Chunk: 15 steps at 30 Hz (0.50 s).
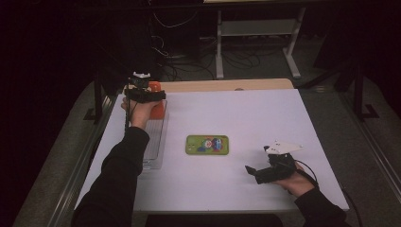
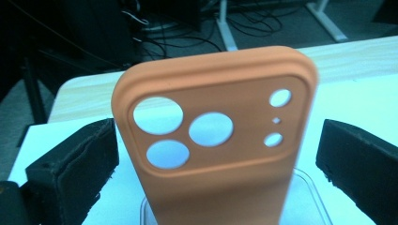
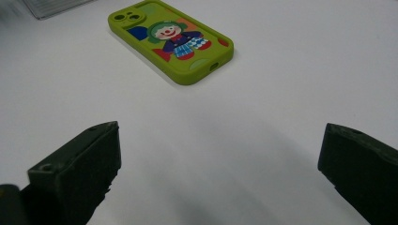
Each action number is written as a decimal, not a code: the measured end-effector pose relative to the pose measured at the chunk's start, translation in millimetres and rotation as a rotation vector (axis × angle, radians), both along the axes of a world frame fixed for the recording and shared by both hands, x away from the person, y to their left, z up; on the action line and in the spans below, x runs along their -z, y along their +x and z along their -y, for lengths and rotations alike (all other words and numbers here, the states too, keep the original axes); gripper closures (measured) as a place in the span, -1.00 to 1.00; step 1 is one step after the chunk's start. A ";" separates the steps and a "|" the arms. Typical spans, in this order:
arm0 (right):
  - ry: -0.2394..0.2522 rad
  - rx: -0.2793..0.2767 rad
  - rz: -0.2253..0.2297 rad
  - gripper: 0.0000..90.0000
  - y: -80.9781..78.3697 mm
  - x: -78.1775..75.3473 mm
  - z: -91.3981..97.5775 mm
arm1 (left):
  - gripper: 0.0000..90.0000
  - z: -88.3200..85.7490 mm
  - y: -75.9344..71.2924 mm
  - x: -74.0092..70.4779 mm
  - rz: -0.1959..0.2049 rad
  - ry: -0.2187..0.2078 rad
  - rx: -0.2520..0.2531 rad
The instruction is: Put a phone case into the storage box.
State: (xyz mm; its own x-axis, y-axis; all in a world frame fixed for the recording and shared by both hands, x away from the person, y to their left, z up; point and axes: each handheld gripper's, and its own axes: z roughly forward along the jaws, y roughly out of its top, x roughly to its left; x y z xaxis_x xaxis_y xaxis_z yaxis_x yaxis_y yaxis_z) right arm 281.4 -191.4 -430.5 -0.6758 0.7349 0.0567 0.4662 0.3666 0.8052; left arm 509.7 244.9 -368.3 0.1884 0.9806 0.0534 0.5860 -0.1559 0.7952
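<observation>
Orange phone case [image 2: 213, 140] standing upright in clear tray [image 1: 154, 142], released between parted left gripper [image 2: 213, 159] jaws; green clown phone case [image 3: 171, 40] left on table, right gripper [image 3: 220, 164] wide open.

An orange, soft-looking silicone phone case [image 2: 213, 140] with rounded corners stands upright on its short end, camera end uppermost, in a clear plastic tray [image 1: 153, 142] at the far left of the white desk [image 1: 255, 113]. Its raised camera panel has three large round cut-outs and three small holes, through which the desk shows. It stands between the two black pads of the left tool [image 2: 213, 154], with a gap on each side.
</observation>
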 end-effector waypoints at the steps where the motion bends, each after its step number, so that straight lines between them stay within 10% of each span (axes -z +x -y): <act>1: 0.001 -0.002 0.003 -1.00 0.0 -0.1 0.2 | -1.00 -1.4 -1.9 -1.9 -0.006 0.005 0.017; 15: 0.002 0.002 0.011 -1.00 -2.8 -2.1 -0.1 | -1.00 -9.3 -39.9 -19.2 -0.045 -0.023 0.166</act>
